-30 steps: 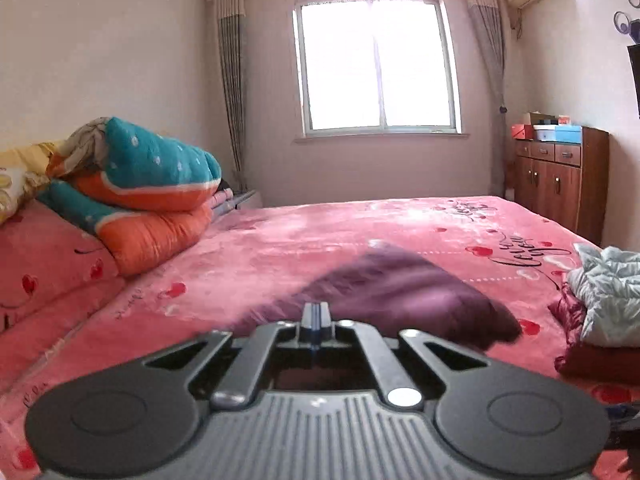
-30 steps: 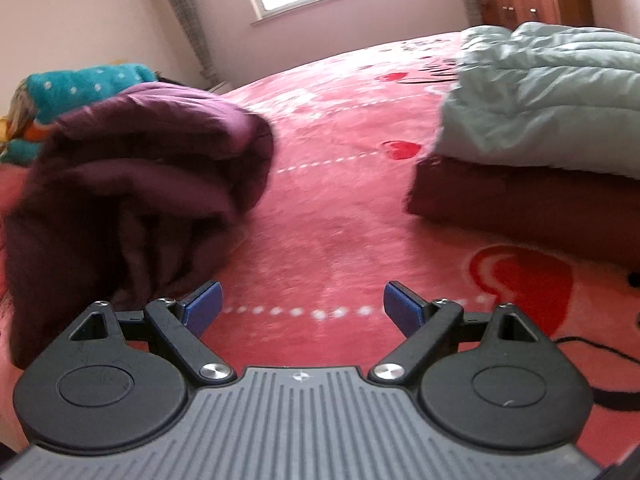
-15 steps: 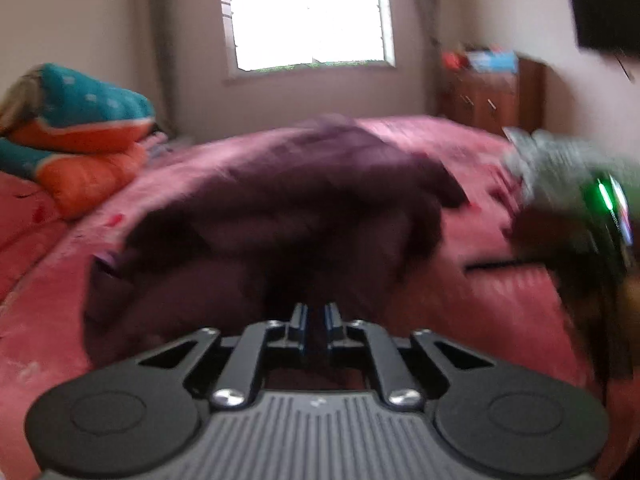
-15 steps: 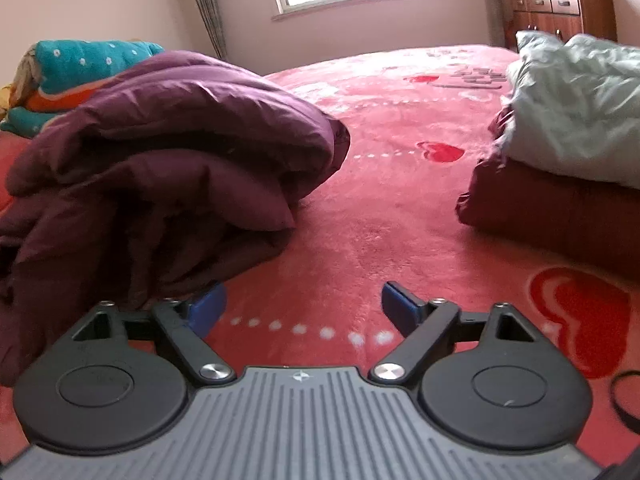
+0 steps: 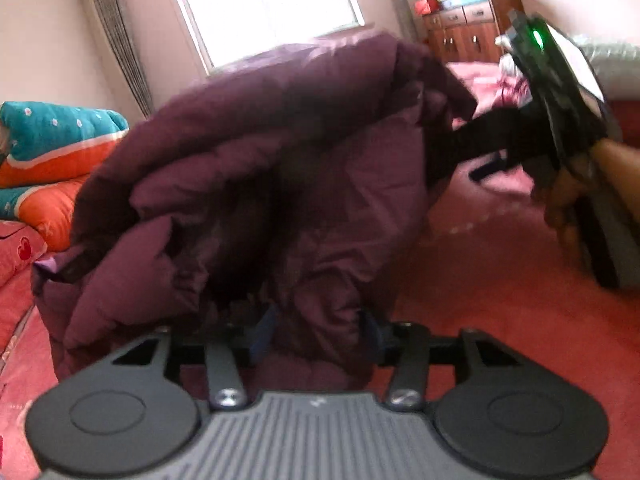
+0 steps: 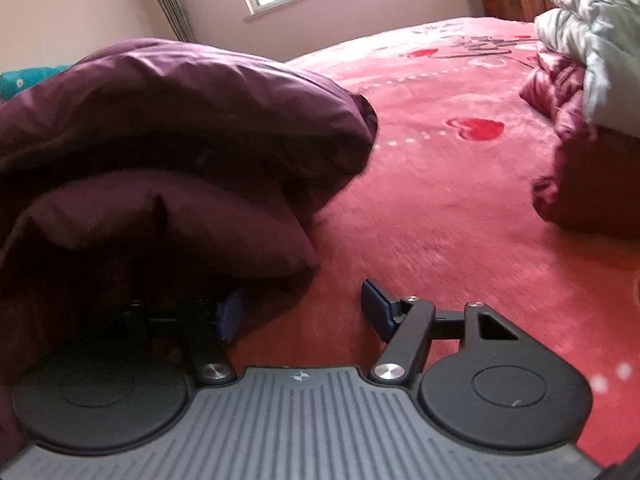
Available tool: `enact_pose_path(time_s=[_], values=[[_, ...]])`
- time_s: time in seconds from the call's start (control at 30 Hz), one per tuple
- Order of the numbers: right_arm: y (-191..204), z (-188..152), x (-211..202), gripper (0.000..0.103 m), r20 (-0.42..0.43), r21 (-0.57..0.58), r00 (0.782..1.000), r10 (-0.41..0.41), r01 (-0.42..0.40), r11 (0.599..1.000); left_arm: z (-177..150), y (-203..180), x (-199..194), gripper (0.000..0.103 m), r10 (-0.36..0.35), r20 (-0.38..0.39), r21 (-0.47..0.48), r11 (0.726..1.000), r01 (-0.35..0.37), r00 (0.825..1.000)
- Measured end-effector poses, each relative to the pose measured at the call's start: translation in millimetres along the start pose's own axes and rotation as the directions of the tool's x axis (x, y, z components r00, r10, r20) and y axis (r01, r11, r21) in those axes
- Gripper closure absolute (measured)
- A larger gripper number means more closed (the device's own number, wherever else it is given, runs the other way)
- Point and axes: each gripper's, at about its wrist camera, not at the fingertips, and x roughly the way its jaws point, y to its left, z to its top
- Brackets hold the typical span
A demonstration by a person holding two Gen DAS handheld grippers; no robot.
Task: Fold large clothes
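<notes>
A bulky dark purple padded garment (image 5: 272, 168) is seen heaped in loose folds on a bed covered by a pink blanket with red hearts (image 6: 460, 208). In the left wrist view, the garment fills the centre, from about 9 o'clock to 2 o'clock. The left claw (image 5: 316, 330) has just been opening, and a fold of the garment hangs between its parted blue-padded fingers (image 5: 262, 330); whether the pads press on the cloth cannot be told. At 2 o'clock in that view, the right claw is glimpsed from outside, blurred, held in a person's hand (image 5: 576, 196) beside the garment's right edge.

In the right wrist view, the right claw (image 6: 304, 310) has just been closing but is seen spread apart. Bare blanket lies between its fingers, and the left finger is overhung by the garment's lower edge. At 2 o'clock, a pale green quilted item (image 6: 592, 44) is piled on dark red cloth (image 6: 588, 184). A teal and orange bundle (image 5: 52, 144) is stacked at 9 o'clock in the left view.
</notes>
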Motion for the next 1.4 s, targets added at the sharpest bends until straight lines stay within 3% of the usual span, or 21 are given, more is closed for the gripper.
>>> enact_pose_path(time_s=[0.07, 0.2, 0.33, 0.5, 0.57, 0.73, 0.8, 1.0, 1.13, 1.2, 1.27, 1.4], values=[[5, 4, 9, 0.025, 0.012, -0.012, 1.000, 0.001, -0.001, 1.000, 1, -1, 8, 0.045, -0.002, -0.019, -0.005, 1.000, 0.002, 1.000], [11, 7, 18, 0.039, 0.024, -0.004, 0.998, 0.053, -0.053, 0.999, 1, 0, 16, 0.031, 0.010, -0.035, -0.005, 1.000, -0.010, 0.999], [16, 7, 30, 0.066, 0.019, 0.000, 0.995, 0.093, -0.093, 0.996, 1, 0, 22, 0.029, 0.010, -0.055, -0.008, 1.000, -0.011, 0.998], [12, 10, 13, 0.081, 0.095, 0.091, 0.987, 0.130, -0.138, 0.986, 5, -8, 29, 0.028, 0.025, -0.046, 0.047, 0.999, -0.023, 0.999], [16, 13, -4, 0.085, 0.148, 0.121, 0.978, 0.143, -0.162, 0.979, 6, -7, 31, 0.032, 0.038, -0.049, 0.052, 0.998, -0.035, 0.998], [41, 44, -31, 0.088, 0.231, 0.088, 0.959, 0.164, -0.188, 0.978, 14, 11, 42, 0.077, 0.072, -0.059, -0.019, 0.997, -0.073, 0.996], [55, 64, -38, 0.089, 0.259, 0.043, 0.950, 0.172, -0.189, 0.981, 22, 29, 42, 0.083, 0.093, -0.036, -0.100, 0.990, -0.096, 0.995], [116, 121, -38, 0.090, 0.269, -0.172, 0.948, 0.171, -0.128, 0.977, 54, 93, 41, 0.088, 0.210, 0.039, -0.302, 0.935, -0.189, 0.977], [144, 131, -36, 0.092, 0.251, -0.317, 0.954, 0.163, -0.078, 0.945, 69, 134, 40, 0.089, 0.315, 0.072, -0.386, 0.884, -0.265, 0.946], [131, 132, -36, 0.092, 0.242, -0.345, 0.957, 0.163, -0.072, 0.936, 74, 152, 41, 0.089, 0.359, 0.079, -0.429, 0.854, -0.293, 0.930], [126, 134, -37, 0.093, 0.239, -0.363, 0.958, 0.156, -0.061, 0.930, 75, 160, 37, 0.089, 0.376, 0.079, -0.434, 0.847, -0.307, 0.923], [116, 125, -47, 0.095, 0.238, -0.370, 0.960, 0.145, -0.049, 0.928, 73, 159, 29, 0.090, 0.363, 0.094, -0.452, 0.845, -0.285, 0.927]])
